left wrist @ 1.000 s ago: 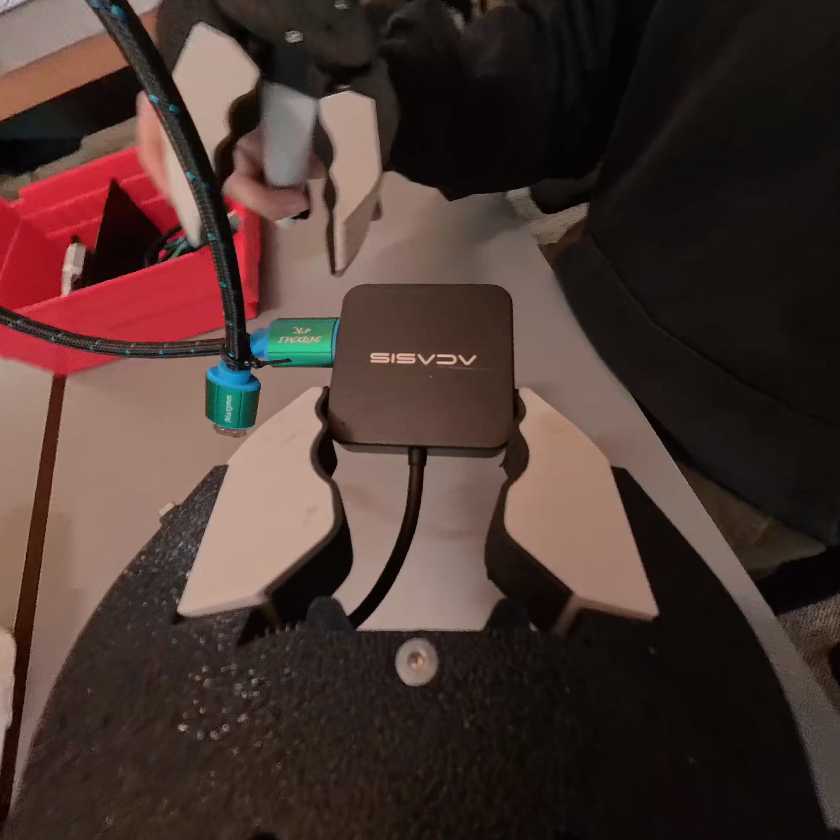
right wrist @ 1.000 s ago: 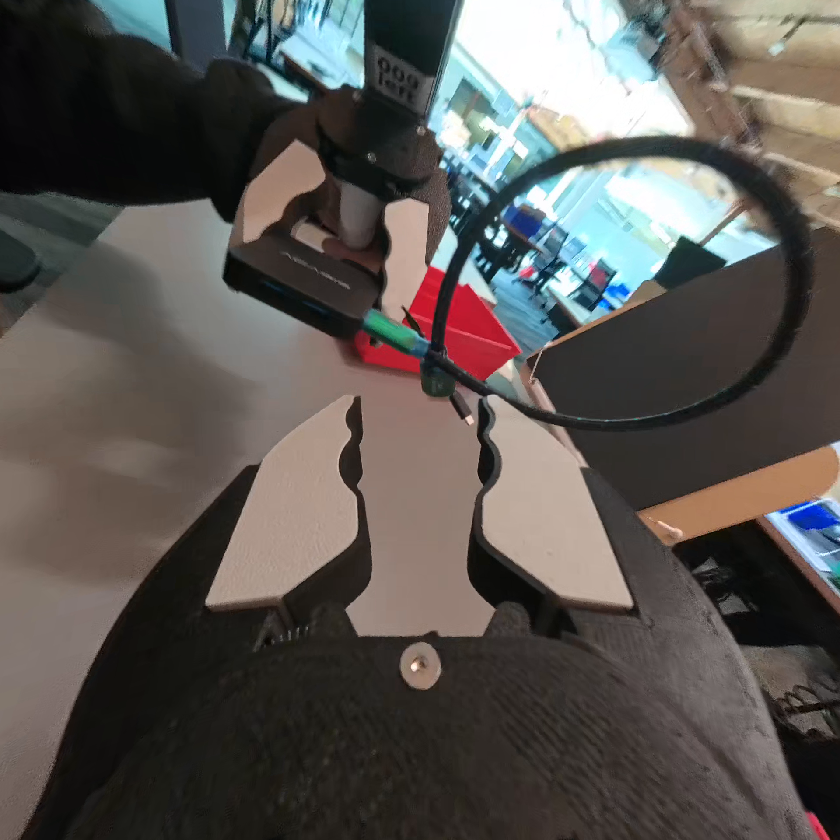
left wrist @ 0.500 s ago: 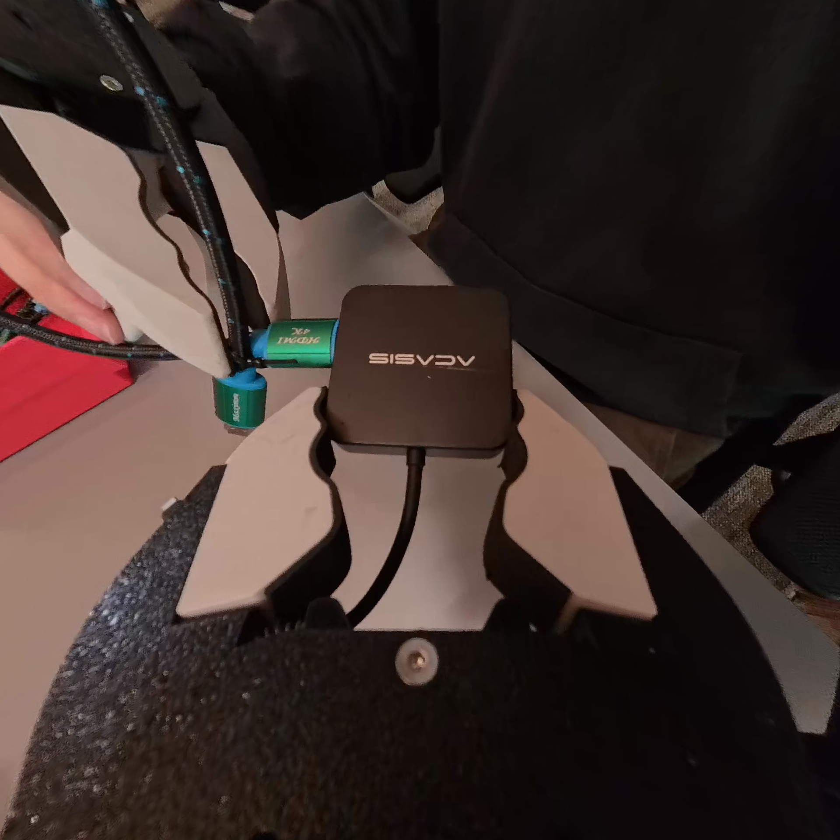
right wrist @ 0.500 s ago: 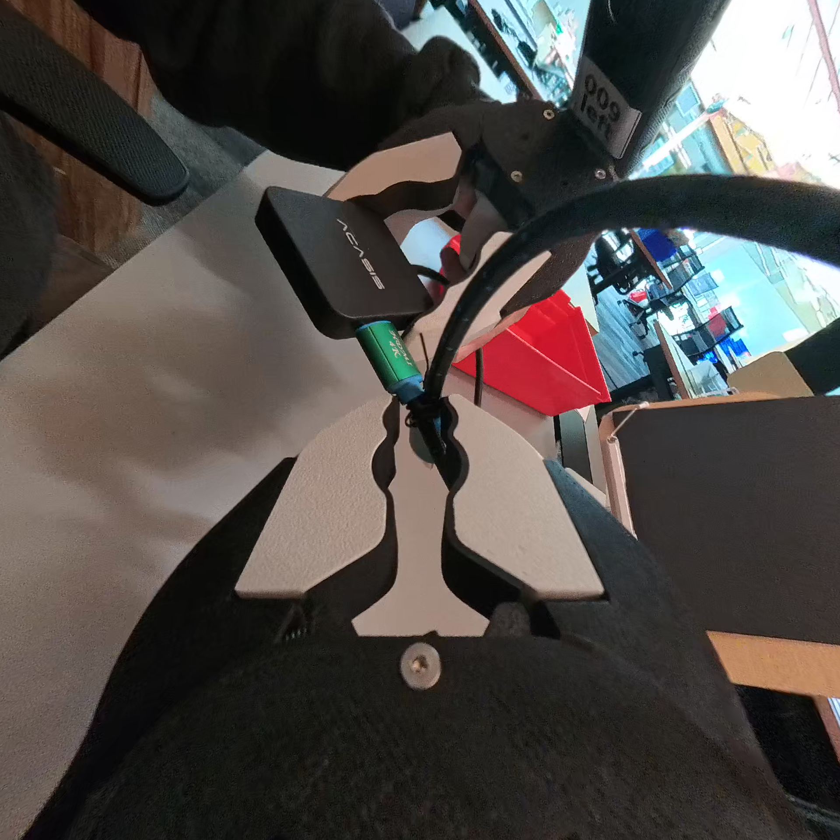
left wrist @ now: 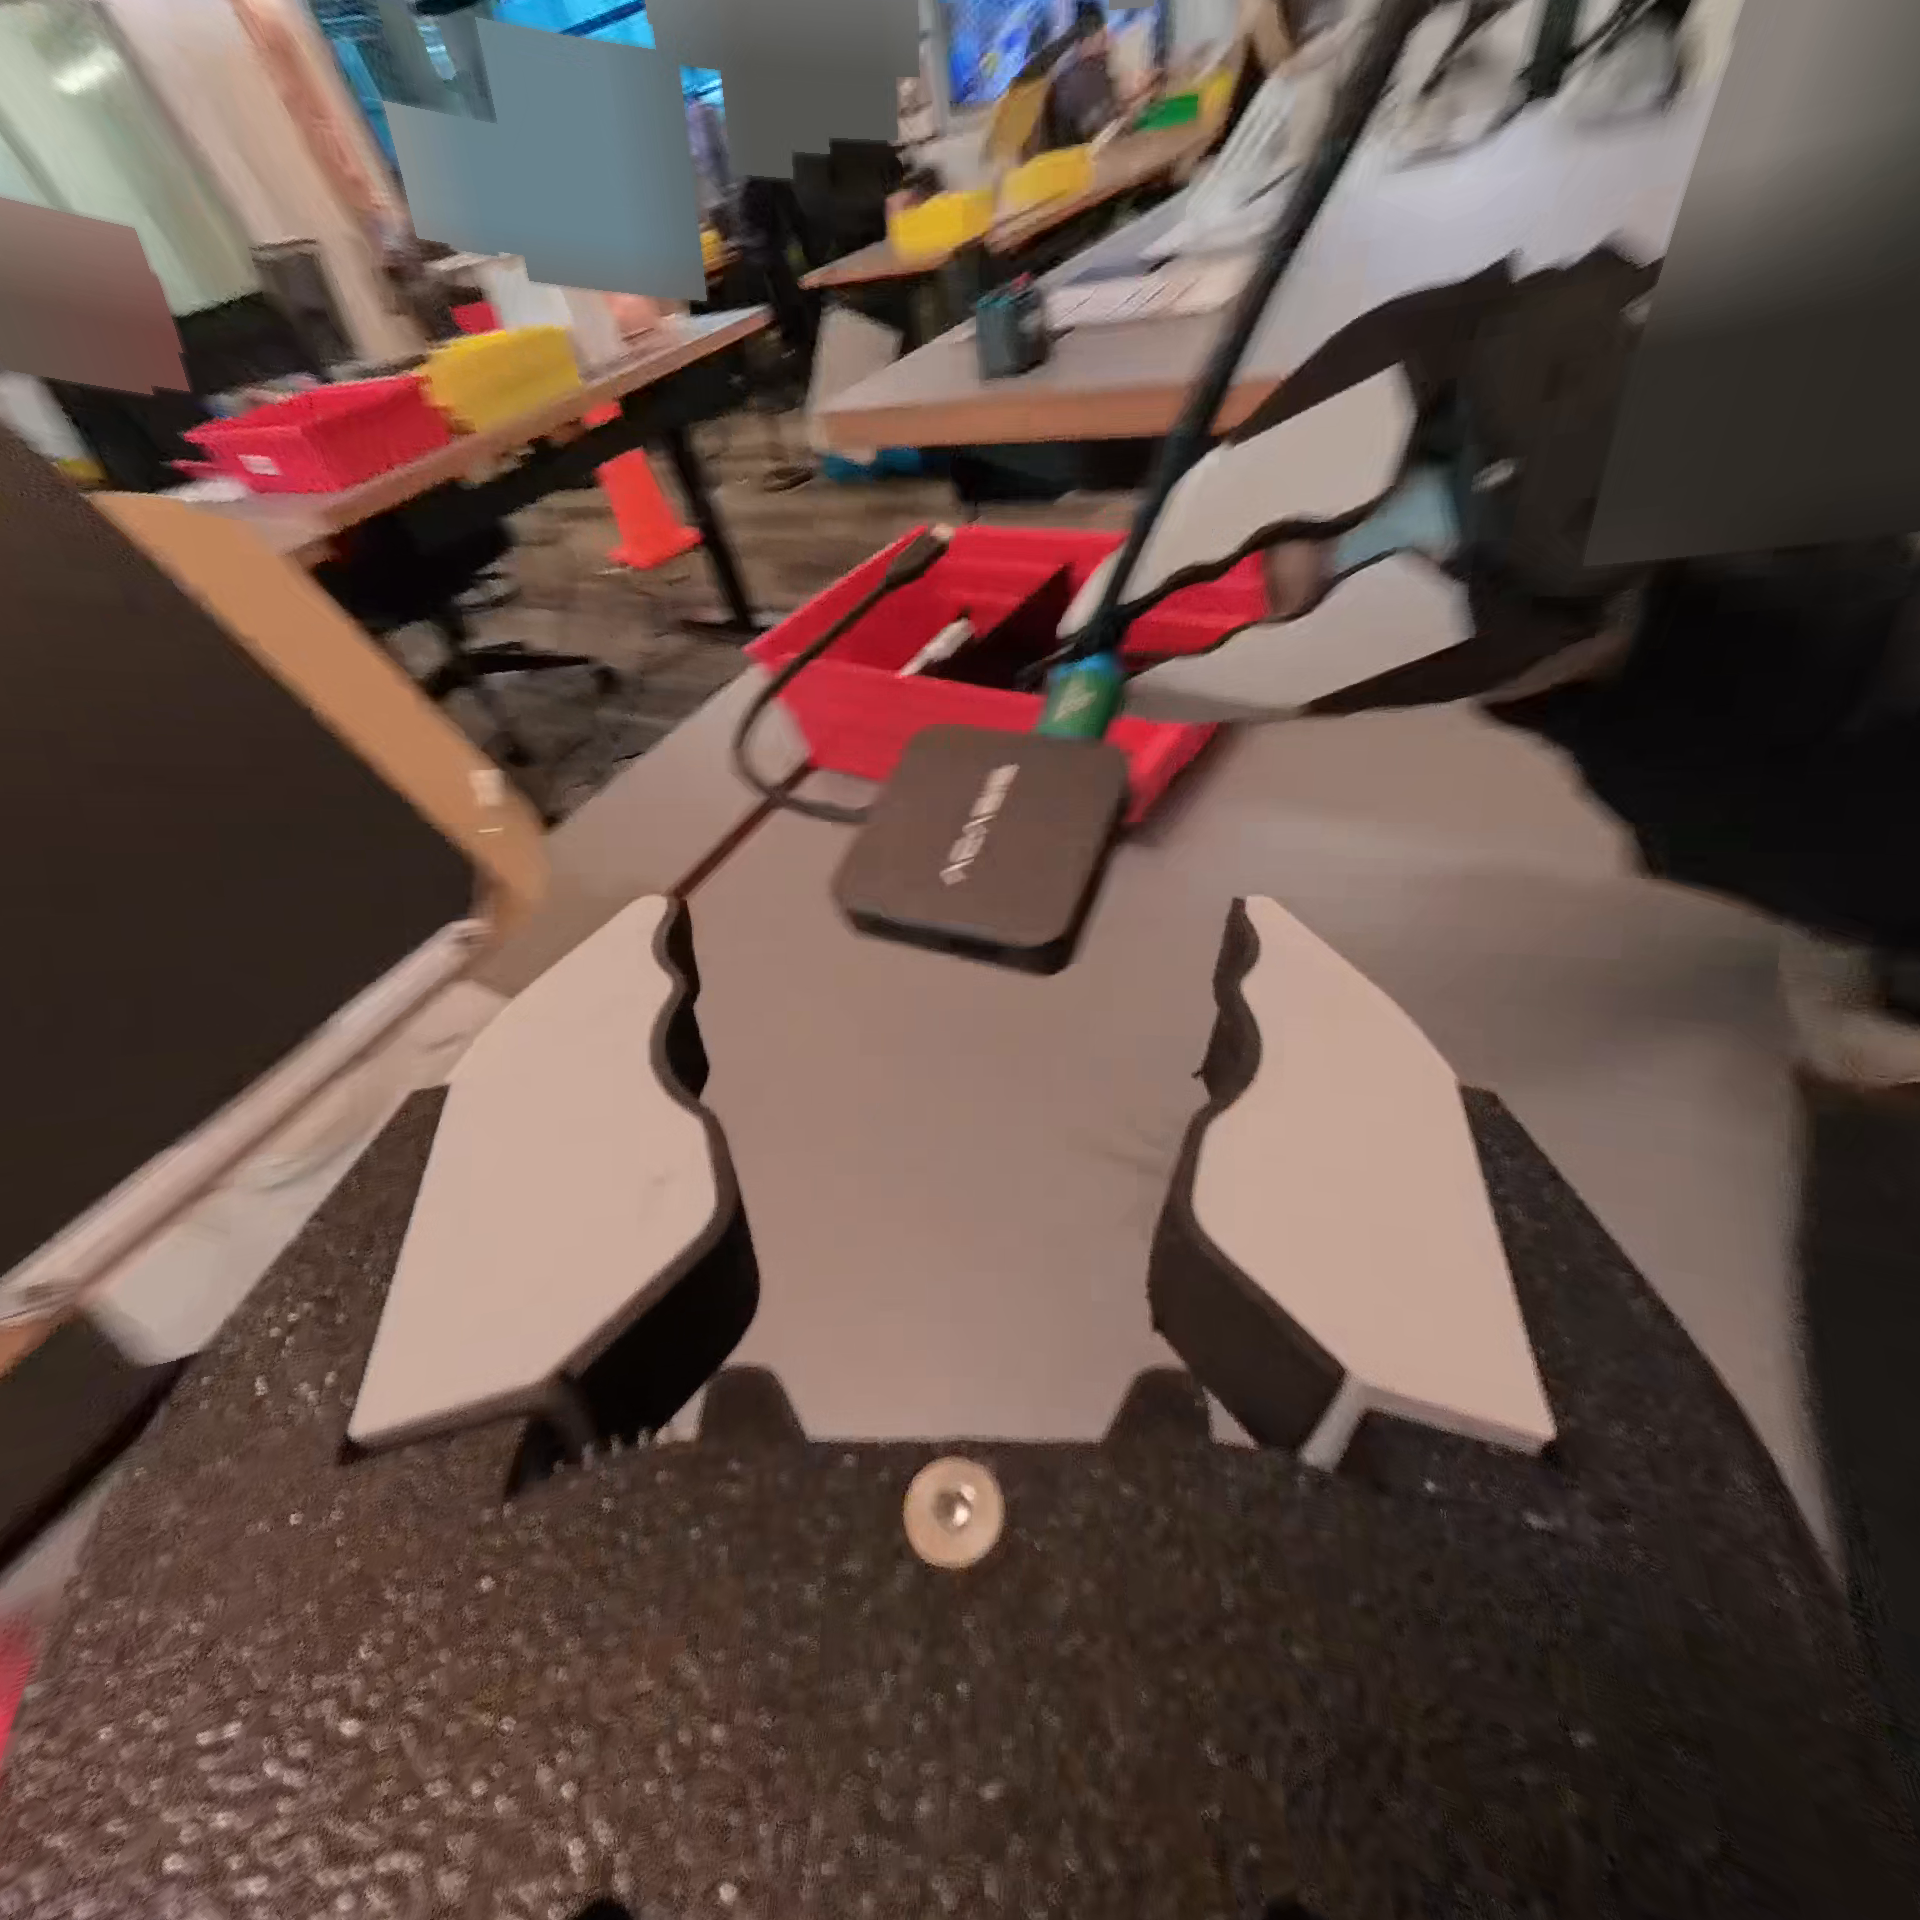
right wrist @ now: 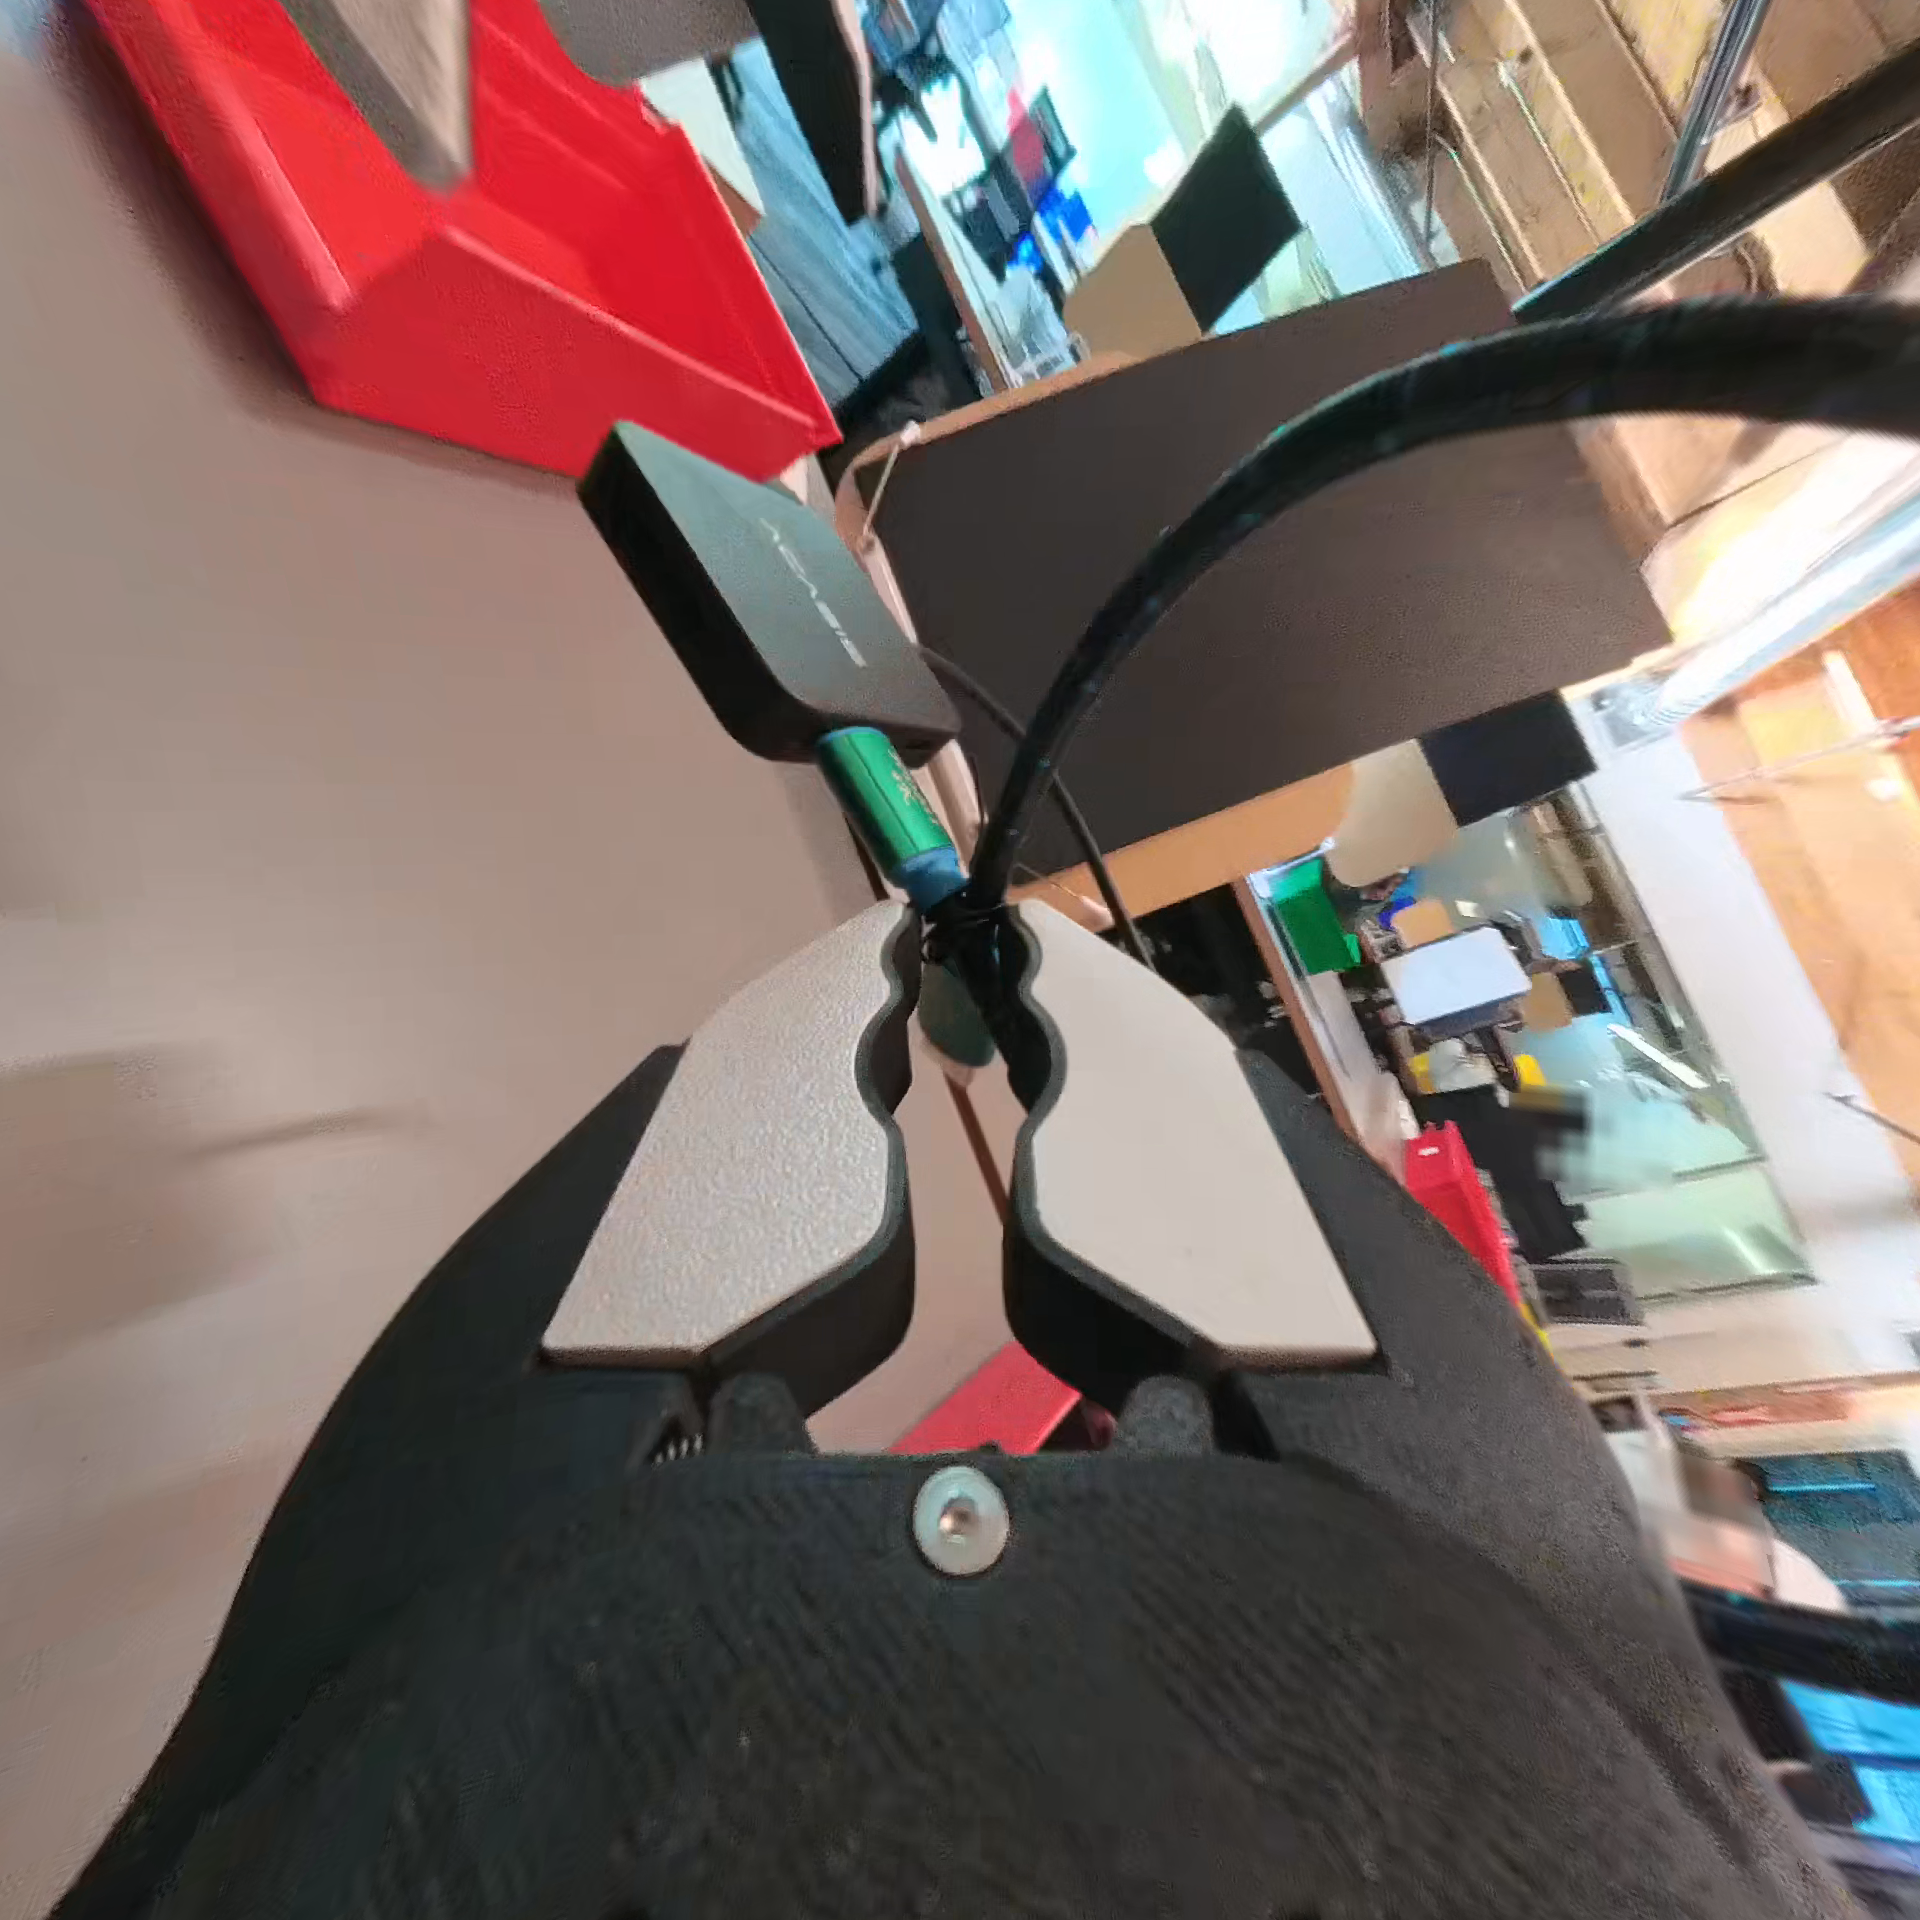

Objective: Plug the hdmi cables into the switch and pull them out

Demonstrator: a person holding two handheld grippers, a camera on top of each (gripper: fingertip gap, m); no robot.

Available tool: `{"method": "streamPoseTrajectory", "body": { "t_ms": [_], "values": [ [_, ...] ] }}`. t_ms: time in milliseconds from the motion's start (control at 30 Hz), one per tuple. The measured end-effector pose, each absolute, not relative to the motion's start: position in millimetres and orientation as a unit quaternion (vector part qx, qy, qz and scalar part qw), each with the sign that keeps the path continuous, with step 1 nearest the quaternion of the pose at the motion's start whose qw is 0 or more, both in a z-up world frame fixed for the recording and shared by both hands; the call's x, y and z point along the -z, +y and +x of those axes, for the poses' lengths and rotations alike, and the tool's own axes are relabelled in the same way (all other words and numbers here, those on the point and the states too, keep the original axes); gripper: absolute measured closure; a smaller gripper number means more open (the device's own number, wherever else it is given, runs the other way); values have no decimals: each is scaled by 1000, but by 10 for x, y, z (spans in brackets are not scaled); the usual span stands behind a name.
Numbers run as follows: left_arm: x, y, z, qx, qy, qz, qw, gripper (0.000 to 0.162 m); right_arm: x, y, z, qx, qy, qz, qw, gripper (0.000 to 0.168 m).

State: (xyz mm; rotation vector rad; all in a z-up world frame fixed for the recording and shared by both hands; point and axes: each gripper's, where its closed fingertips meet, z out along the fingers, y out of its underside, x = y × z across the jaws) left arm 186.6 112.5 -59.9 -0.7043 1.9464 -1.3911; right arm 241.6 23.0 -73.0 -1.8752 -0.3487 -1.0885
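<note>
The black square switch (left wrist: 982, 847) sits tilted just ahead of my left gripper (left wrist: 951, 914), which is open and empty. I cannot tell whether the switch rests flat on the grey table (left wrist: 935, 1143). A green HDMI plug (left wrist: 1081, 701) is in the switch's far side. My right gripper (right wrist: 961, 925) is shut on the black braided HDMI cable (right wrist: 1091, 686) just behind that green plug (right wrist: 883, 800), which is seated in the switch (right wrist: 769, 613). A second green plug (right wrist: 951, 1023) lies between its fingers. The right gripper also shows in the left wrist view (left wrist: 1127, 644).
A red bin (left wrist: 997, 665) with cables stands right behind the switch; it also shows in the right wrist view (right wrist: 488, 239). The switch's thin black lead (left wrist: 790, 769) loops to the left. A dark board with a wooden edge (left wrist: 208, 779) stands at the table's left side.
My left gripper has let go of the switch, opened and drawn back. My right gripper has closed on the HDMI cable beside the plug and now holds it with the switch attached.
</note>
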Motion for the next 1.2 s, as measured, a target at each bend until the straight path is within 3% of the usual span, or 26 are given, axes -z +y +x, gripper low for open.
{"method": "streamPoseTrajectory", "body": {
  "t_ms": [133,400,800,1200],
  "values": [
    [755,926,1789,569,739,-291,213,68,711,343,2314,440,-157,-748,472,155],
    [945,858,1884,595,730,-306,143,75,752,495,2100,411,-185,-743,495,155],
    [1224,843,2003,541,764,-263,233,78,1029,449,2147,357,-203,-789,457,154],
    [1285,796,1843,564,782,-213,158,78,1219,371,1898,146,-221,-847,460,154]
  ]
}}
